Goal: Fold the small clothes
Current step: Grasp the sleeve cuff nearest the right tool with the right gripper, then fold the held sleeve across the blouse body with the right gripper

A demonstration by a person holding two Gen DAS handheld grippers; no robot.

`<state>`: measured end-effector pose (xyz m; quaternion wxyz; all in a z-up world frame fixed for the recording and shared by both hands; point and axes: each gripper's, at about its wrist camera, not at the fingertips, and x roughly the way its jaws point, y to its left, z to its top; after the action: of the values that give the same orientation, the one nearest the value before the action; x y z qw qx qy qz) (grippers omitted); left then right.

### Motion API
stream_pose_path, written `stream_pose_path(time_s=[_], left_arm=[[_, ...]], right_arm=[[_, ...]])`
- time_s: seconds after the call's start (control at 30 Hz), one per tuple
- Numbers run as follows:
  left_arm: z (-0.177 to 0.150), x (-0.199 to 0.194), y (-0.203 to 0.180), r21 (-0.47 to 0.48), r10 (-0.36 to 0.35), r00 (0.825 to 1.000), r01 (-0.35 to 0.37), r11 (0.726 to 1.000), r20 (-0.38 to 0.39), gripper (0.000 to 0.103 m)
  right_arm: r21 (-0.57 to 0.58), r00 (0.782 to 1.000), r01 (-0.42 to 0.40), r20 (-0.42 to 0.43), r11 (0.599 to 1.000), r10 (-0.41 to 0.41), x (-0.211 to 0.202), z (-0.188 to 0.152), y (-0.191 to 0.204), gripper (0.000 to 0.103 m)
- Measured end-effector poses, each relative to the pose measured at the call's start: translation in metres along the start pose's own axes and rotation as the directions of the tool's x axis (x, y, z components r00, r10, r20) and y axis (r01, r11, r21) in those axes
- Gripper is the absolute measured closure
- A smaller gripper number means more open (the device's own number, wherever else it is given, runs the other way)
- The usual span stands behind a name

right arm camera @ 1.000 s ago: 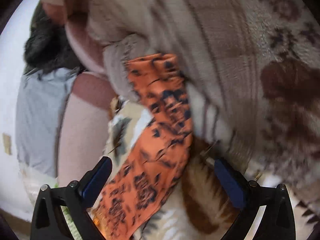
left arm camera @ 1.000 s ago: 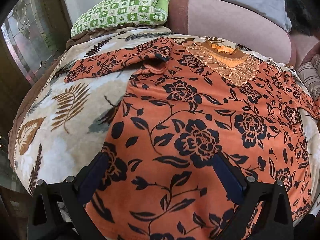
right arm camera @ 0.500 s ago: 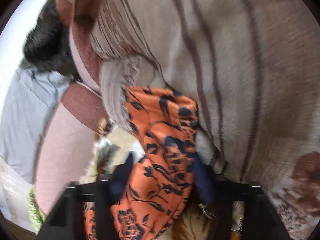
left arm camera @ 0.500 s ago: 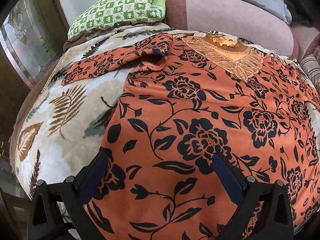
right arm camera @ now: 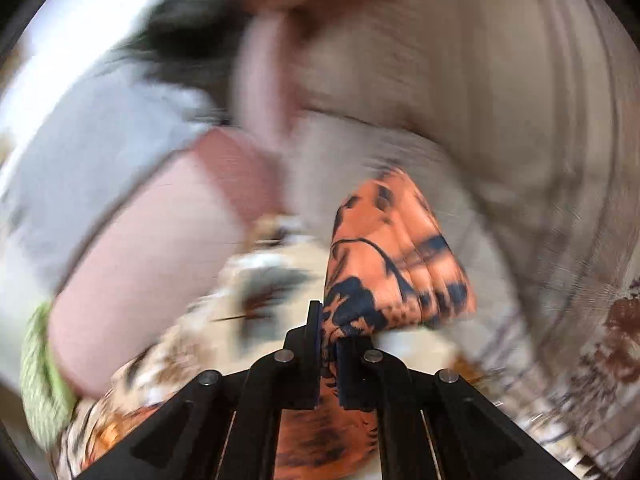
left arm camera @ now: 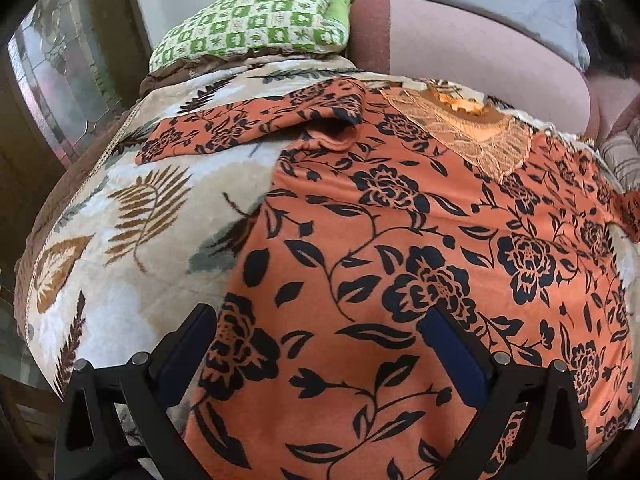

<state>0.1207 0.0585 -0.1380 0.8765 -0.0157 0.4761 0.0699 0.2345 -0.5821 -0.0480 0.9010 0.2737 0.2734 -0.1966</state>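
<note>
Tongs (right arm camera: 329, 344) tight on orange floral top (right arm camera: 396, 264); no legible writing.

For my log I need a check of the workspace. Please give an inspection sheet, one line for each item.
Surface: leaf-print blanket, soft and rounded.
Job's things: orange flowered top lies spread face up, lace collar away from camera; one sleeve is pinched.
Clutter: striped beige blanket beside the sleeve.
Grippers: left gripper open over the hem; right gripper shut on the sleeve, view blurred.
Cables: nothing seen.
Surroundings: green checked pillow, pink cushion, glass door.
</note>
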Motion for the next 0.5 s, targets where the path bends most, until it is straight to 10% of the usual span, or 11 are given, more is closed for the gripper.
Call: stream_pose_path(time_s=[0.33,0.43,0.5], left_arm=[[-0.012,-0.029,0.059,-0.110,0.006,0.999,-0.001,0.994,0.049,0.000],[-0.019,-0.030,0.078,-0.148,0.012,0.999,-0.006,0.989,0.043,0.000],[-0.022,-0.030,0.089,-0.171,0.010,0.999,-0.004,0.985,0.037,0.000]], right_arm=[[-0.231,0.928,-0.357,-0.199,0.905,0.315,-0.025,-0.138,0.252,0.096],[-0.282,0.876,-0.418,-0.378,0.864,0.300,0.015,-0.216,0.291,0.094],[-0.320,0.801,-0.438,-0.563,0.840,0.203,0.055,-0.275,0.301,0.093]])
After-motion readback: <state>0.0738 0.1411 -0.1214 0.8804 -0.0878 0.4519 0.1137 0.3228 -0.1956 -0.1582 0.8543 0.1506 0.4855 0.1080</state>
